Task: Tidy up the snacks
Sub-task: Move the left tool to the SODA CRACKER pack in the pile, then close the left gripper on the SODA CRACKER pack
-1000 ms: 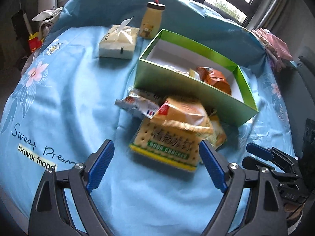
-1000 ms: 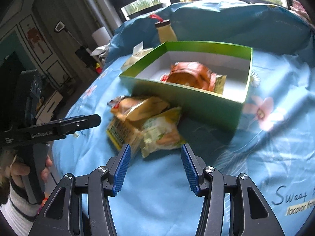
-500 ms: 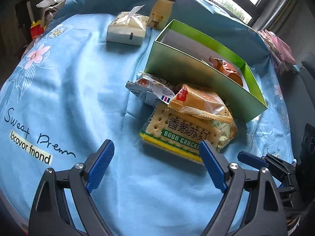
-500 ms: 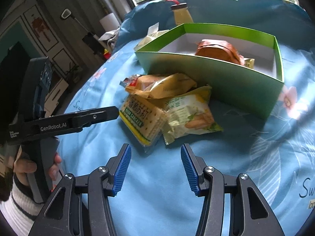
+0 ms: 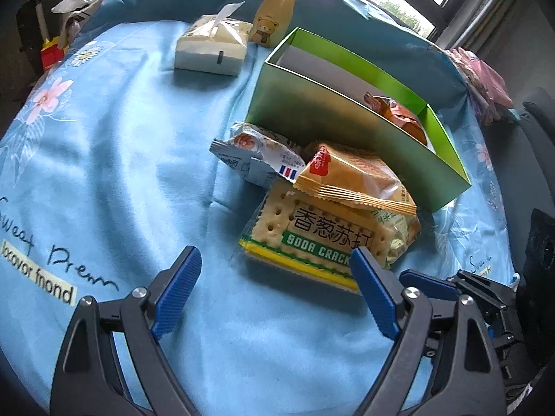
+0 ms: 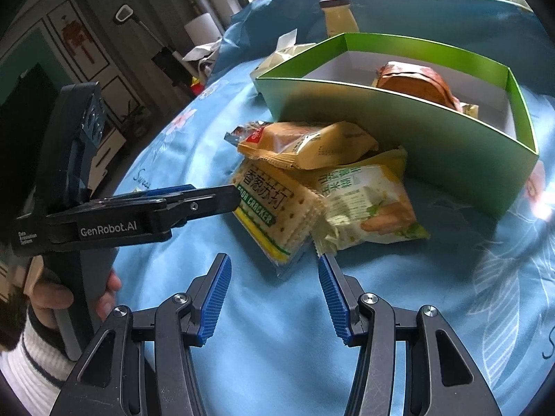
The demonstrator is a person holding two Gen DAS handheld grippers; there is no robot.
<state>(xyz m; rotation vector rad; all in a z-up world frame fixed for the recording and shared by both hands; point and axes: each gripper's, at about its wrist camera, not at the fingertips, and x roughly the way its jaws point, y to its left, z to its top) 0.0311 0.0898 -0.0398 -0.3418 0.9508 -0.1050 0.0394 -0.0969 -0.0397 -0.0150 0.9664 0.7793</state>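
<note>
A pile of snack packs lies on the blue cloth in front of a green box (image 5: 333, 128) (image 6: 426, 138). On the near side is a soda cracker pack (image 5: 312, 239) (image 6: 274, 204), with a yellow bread pack (image 5: 350, 180) (image 6: 308, 142) on top of it. A white and blue pack (image 5: 256, 152) lies to the left and a green and yellow pack (image 6: 367, 201) to the right. An orange pack (image 5: 399, 118) (image 6: 416, 83) lies inside the box. My left gripper (image 5: 275, 287) (image 6: 215, 194) hangs open just before the crackers. My right gripper (image 6: 274, 294) (image 5: 437, 282) is open too, short of the pile's near edge. Neither holds anything.
A tissue pack (image 5: 211, 48) and a yellow bottle (image 5: 274, 17) (image 6: 338, 17) stand behind the box at the far left. A person's hand (image 6: 52, 298) in a striped sleeve holds the left gripper. Pink cloth (image 5: 485, 76) lies at the far right. The table drops off behind the bottle.
Both grippers have come down and closer to the snack pile, which now fills more of each view. Their jaws kept the same width. The snacks have not moved.
</note>
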